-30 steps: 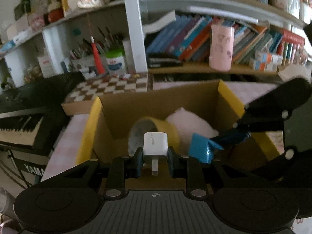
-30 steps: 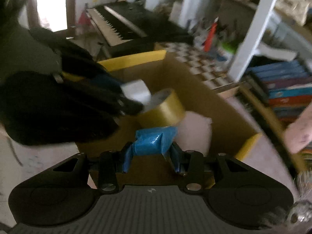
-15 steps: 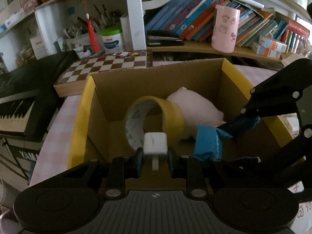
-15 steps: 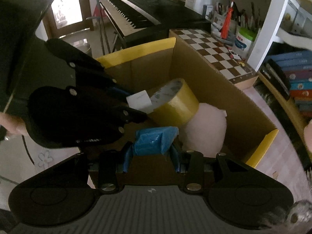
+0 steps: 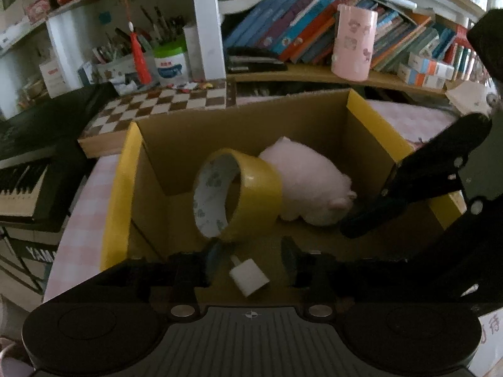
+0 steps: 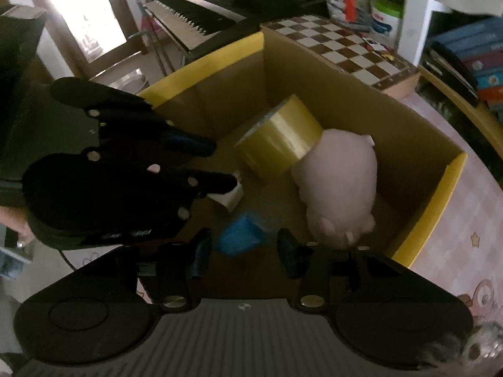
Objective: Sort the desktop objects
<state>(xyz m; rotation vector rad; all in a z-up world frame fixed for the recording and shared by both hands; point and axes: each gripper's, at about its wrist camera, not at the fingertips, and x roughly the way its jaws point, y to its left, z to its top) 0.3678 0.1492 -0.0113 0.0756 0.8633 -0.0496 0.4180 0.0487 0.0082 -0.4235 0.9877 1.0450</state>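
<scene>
Hovering over the cardboard box (image 5: 242, 125), both grippers point down into it w/ their jaws opening rn. Left gripper (image 5: 251, 253): fingers released, the white charger plug (image 5: 249, 277) sits tilted between them but not touching either pad, prongs aimed up-left. Right gripper (image 6: 242, 248): same deal, fingers let go, the blue crumpled thing (image 6: 240, 237) is between them and looks blurry, pads not pressing on it afaict. Can't tell if either item is already on the box floor or mid-air.

Inside the box there's a yellow tape roll (image 5: 239, 196) standing on edge, w/ a pink plush toy (image 5: 309, 182) right behind it and touching it. From the right wrist view the plug (image 6: 231, 196) peeks out just under the left gripper's tips, near the roll.

Bg stuff: checkerboard (image 5: 163, 106) just beyond the box, keyboard piano (image 6: 213, 9) off to the side, books (image 5: 283, 31) + a pink cup (image 5: 353, 45) on the shelf. Box sits on a pink checked counter (image 5: 85, 216).
</scene>
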